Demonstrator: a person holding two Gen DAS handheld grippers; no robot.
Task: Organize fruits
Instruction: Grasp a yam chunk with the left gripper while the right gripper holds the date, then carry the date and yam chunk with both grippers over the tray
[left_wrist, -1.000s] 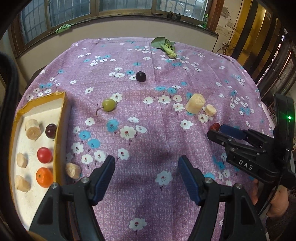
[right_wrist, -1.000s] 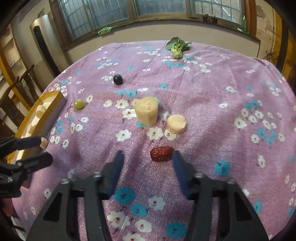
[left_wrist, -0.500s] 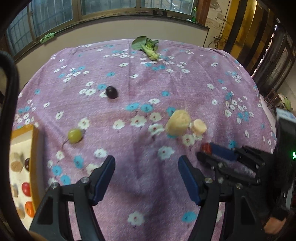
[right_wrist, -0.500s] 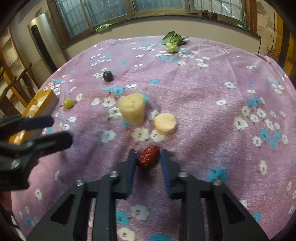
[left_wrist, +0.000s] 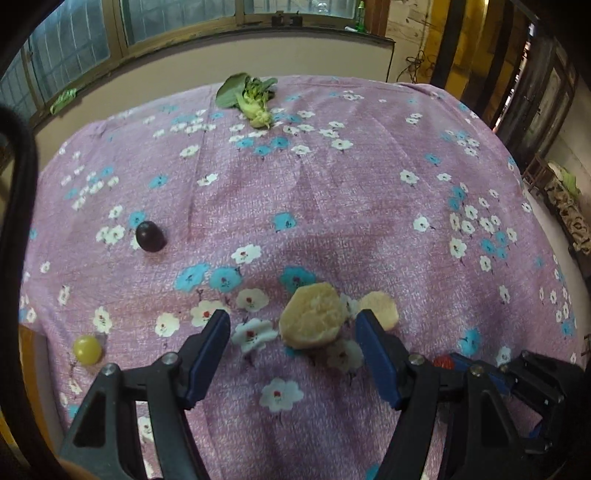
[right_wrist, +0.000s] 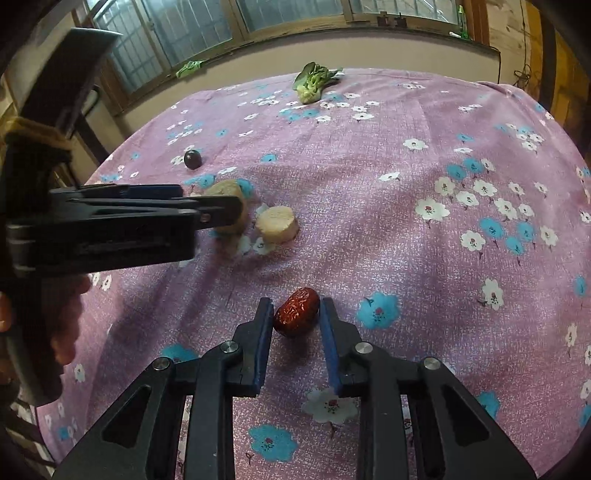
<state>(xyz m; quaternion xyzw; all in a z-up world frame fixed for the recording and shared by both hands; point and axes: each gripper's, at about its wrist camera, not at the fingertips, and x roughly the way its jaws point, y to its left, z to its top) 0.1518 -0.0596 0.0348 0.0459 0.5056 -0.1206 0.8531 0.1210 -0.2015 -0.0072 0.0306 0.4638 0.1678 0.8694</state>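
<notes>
Right gripper has just closed its blue pads onto the wrinkled red date to lift it, while the left gripper, jaws apart, straddles the tall pale banana chunk for its own pick.

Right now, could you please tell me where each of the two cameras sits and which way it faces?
Left wrist: on the left gripper, looking down and forward across the floral tablecloth at the tall pale fruit chunk; its open jaws show, the right gripper at lower right.
Right wrist: on the right gripper, shut on the red date; the left gripper and a hand show at left.
Shared: chunk, flat pale slice, dark plum, bok choy.
</notes>
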